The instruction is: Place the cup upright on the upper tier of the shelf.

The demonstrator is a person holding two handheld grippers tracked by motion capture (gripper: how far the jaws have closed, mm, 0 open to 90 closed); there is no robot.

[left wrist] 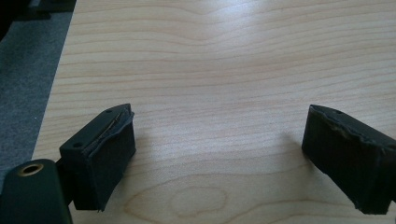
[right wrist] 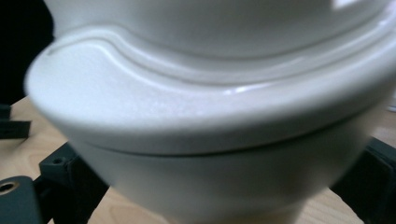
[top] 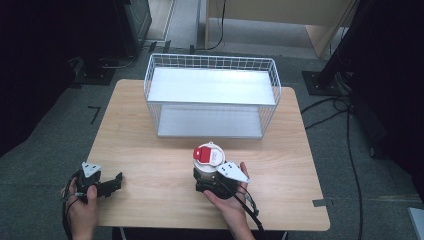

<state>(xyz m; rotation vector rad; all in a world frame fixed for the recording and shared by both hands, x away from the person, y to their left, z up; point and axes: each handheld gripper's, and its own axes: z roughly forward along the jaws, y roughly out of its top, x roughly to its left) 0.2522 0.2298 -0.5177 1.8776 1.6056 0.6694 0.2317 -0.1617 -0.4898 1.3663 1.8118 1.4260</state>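
One white container [top: 209,161] w/ a red lid stands on the desk [top: 160,150], just in front of the wire basket [top: 212,95] and near that basket's front edge, slightly toward its right half. Right claw [top: 206,172] sits on the container's near side, away from the basket; the container's lower body is between its jaws. In the right gripper view the white body [right wrist: 210,140] bulges close to the camera, w/ a black jaw showing at either lower corner beside it. Jaws stand wide, approx. as wide as the container; can't tell whether the pads actually press on it or just flank it, since the contact pts are hidden behind the body. The person's right hand [top: 227,197] wraps the gripper from below.

Left claw [top: 117,181] rests well off to the left of the basket, near the desk's front-left corner, pointing across toward the container but well apart from it. Its jaws are spread wide in the left gripper view, w/ bare wood between the pads [left wrist: 109,154].
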